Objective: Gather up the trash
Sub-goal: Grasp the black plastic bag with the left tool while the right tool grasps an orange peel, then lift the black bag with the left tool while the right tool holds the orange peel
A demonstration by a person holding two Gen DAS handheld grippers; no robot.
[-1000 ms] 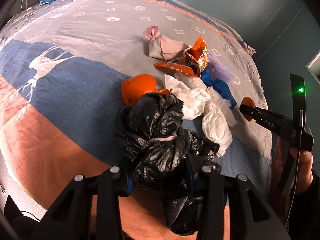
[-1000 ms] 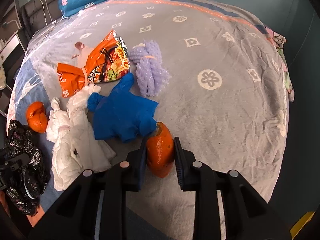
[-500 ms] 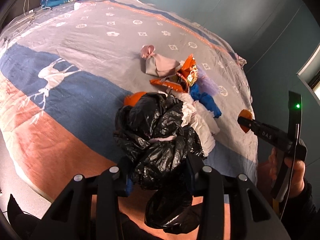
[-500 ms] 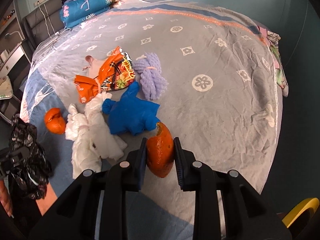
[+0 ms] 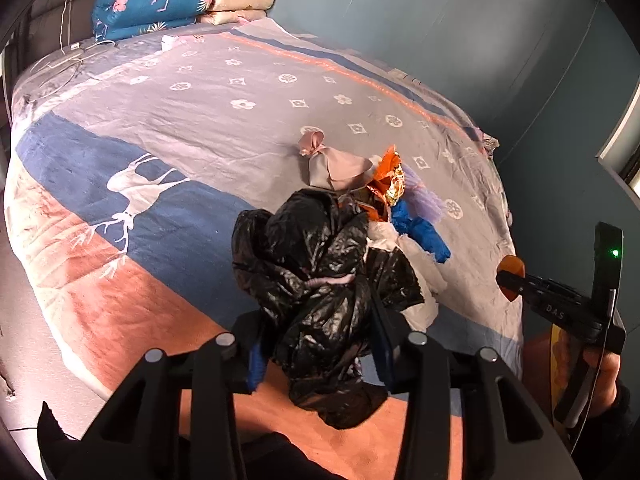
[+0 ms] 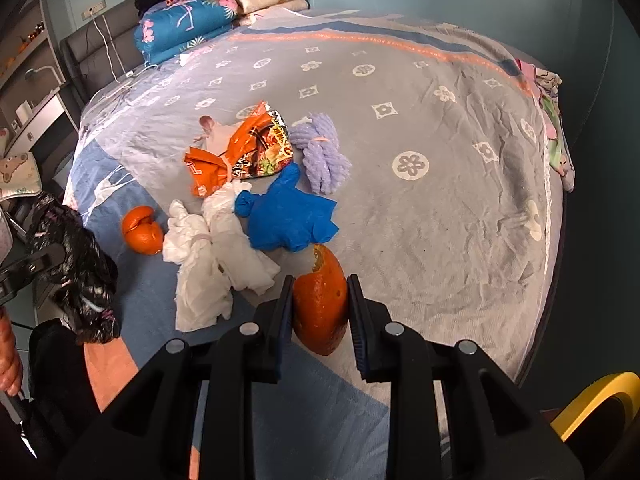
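Collection is barely begun. The right claw point(image 6: 319, 306) pinches a curved piece of orange peel point(image 6: 320, 300) above the bed point(image 6: 440, 200). The left claw point(image 5: 320, 344) clamps a crumpled black plastic trash bag point(image 5: 320, 280). Crumpled white tissues point(image 6: 216, 256), a blue glove point(image 6: 288, 216), an orange snack wrapper point(image 6: 248, 148) and another orange peel piece point(image 6: 142, 230) lie beyond the claws, uncollected.

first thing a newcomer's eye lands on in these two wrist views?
Probably the crumpled black trash bag bunched between the left gripper fingers, filling the middle of the left wrist view. Next, the orange peel clamped in the right gripper, low centre in the right wrist view. Beyond it a bright litter cluster lies on the bedspread: blue glove, white tissues, orange snack wrapper.
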